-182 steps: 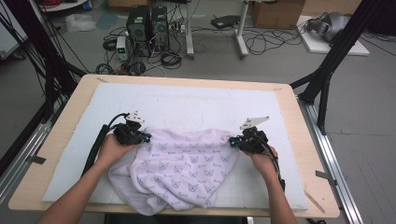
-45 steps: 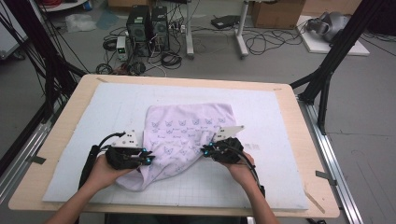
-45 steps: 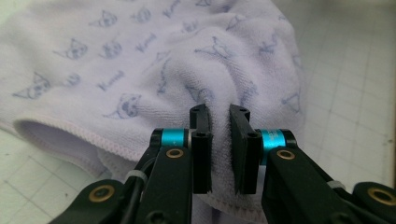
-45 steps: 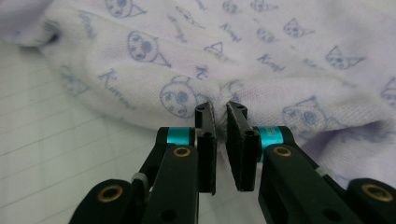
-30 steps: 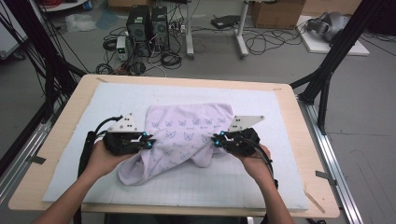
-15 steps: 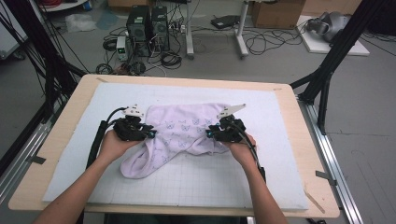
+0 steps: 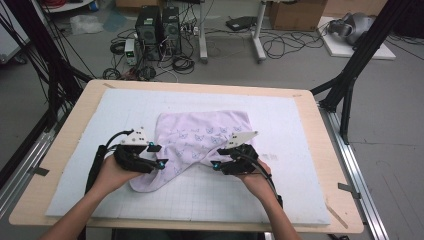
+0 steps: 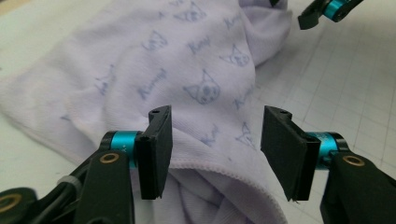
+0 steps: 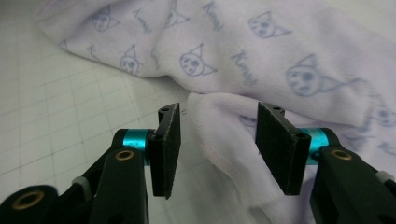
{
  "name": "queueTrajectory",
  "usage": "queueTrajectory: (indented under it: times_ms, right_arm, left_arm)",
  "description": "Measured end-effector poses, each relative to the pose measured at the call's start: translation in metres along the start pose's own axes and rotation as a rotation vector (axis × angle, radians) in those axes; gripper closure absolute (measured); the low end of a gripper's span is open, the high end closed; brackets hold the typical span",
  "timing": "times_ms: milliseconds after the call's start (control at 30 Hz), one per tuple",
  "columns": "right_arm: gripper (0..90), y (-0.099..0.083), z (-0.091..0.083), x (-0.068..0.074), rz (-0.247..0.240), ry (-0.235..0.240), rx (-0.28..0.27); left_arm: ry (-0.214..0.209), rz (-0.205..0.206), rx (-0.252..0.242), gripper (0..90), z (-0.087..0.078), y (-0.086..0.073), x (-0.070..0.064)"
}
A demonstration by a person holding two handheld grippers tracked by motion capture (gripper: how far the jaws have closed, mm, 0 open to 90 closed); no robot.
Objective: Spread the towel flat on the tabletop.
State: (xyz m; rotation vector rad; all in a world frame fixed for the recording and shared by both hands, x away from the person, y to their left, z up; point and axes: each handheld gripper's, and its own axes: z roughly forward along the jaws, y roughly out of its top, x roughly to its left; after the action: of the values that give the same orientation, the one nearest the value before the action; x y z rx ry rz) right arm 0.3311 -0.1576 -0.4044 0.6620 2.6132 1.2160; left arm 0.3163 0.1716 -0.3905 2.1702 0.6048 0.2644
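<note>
high view looks down over the table (image 7: 60,200); both gripper views sit close, sharing the towel (image 7: 200,135).

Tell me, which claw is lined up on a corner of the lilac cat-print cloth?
The right claw: a folded corner of the lilac cat-print cloth sits between its open jaws. The left claw straddles a long hemmed edge instead.

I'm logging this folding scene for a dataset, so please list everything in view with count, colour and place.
Lilac cotton towel with cat prints: one, pale purple, crumpled mid-mat.
White gridded foam mat: one, white, covering the tabletop.
Light wooden table: one, tan, under the mat.
Black computer towers: two, black, on the floor beyond the table.
Left gripper: one, black with teal, open at the towel's near hem.
Right gripper: one, black with teal, open around a towel fold.
</note>
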Motion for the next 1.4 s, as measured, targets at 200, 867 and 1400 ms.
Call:
queueTrajectory:
  times_ms: [200, 867, 1400]
  right_arm:
    - [58.6, -0.002, 0.026, 0.000, -0.020, 0.001, 0.074]
    - [85.1, -0.018, -0.054, -0.016, 0.004, -0.030, -0.047]
    - [85.1, -0.024, -0.109, -0.057, 0.072, -0.164, -0.033]
  left_arm:
    - [0.022, -0.005, 0.082, 60.8, 0.026, -0.013, 0.007]
    - [0.113, -0.014, -0.050, 86.7, -0.024, 0.011, 0.024]
    - [0.189, -0.135, -0.035, 86.7, -0.008, 0.014, 0.068]
